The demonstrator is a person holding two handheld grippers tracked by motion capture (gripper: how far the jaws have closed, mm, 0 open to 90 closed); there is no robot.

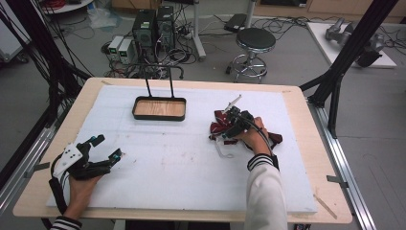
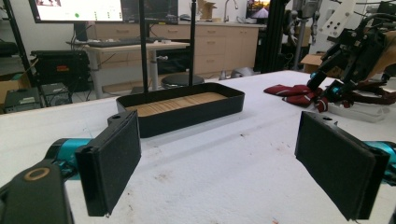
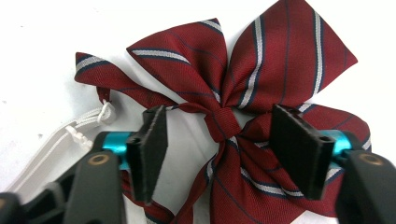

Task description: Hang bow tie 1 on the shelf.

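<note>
My right gripper (image 3: 219, 151) has its jaws spread apart, one on each side of the knot of a dark red striped bow tie (image 3: 261, 79), and they grip nothing; whether the pads touch the cloth I cannot tell. The bow tie lies flat on the white foam mat (image 1: 182, 163), right of the middle, with its white elastic strap (image 3: 70, 133) trailing off to one side. In the high view that gripper (image 1: 233, 128) sits over the tie under my right hand (image 1: 251, 136). My left gripper (image 2: 233, 163) is released as well, jaws wide and empty, resting low on the mat near the left front corner, well apart from the tie. Ahead of it, toward the far edge, stands a black tray (image 2: 187, 114) with a wooden floor and a tall wire handle.
</note>
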